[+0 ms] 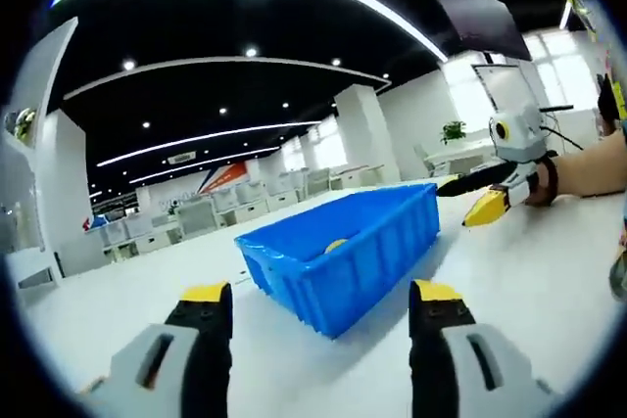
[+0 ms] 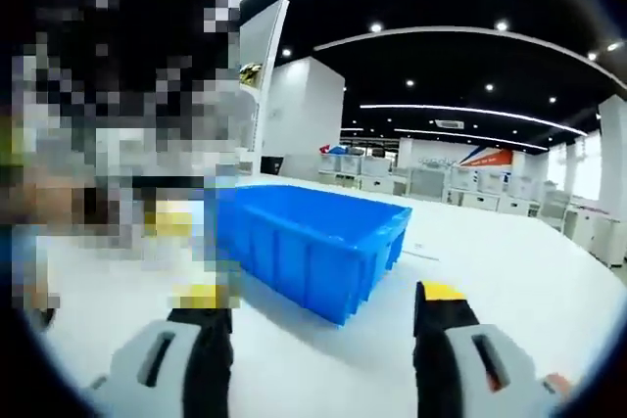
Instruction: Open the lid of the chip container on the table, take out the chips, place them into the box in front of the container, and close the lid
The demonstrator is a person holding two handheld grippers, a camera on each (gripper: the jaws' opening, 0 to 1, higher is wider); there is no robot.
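Left gripper (image 1: 318,305) jaws apart, nothing held | right gripper (image 2: 321,312) jaws apart, nothing held | blue box (image 1: 343,247) on white table (image 1: 529,271) ahead

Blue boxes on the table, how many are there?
1. The blue box sits on the white table, ahead of the left tool; the right gripper view shows the same one.

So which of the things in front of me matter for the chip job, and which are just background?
Job items:
- blue box on the white table, something yellow inside
- left claw, open
- right claw, open

Just background:
- potted plant
- office desks far behind
- dark monitor overhead

I can't make out a chip container.
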